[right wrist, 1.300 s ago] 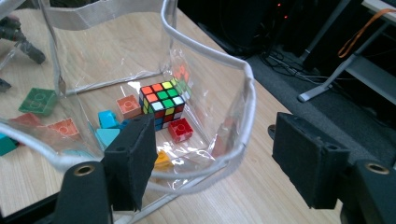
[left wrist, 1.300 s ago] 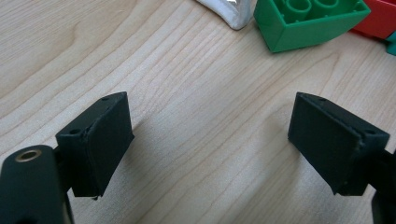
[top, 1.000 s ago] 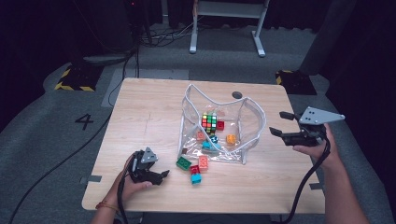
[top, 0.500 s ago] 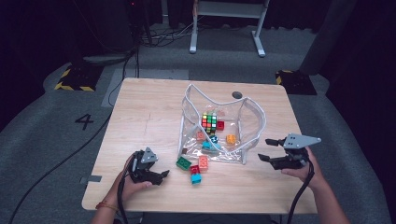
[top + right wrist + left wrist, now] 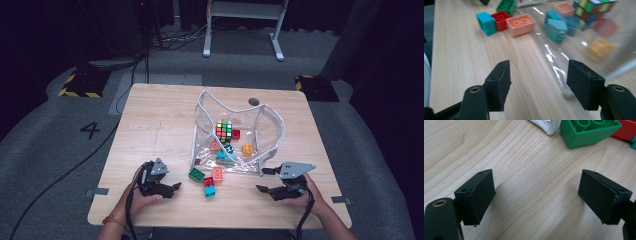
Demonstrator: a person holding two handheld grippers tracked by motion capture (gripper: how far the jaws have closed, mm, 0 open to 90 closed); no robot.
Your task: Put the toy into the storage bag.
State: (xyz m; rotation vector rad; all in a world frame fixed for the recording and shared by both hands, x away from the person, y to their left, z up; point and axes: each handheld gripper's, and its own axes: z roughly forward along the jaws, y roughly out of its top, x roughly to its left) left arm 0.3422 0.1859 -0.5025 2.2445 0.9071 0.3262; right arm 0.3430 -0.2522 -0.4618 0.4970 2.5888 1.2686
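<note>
Green brick [image 5: 589,131] ahead — left tool [image 5: 536,195] agape.

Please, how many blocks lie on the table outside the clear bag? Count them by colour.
Green block: 1
Red block: 1
Salmon block: 1
Teal block: 1
Total: 4
</note>
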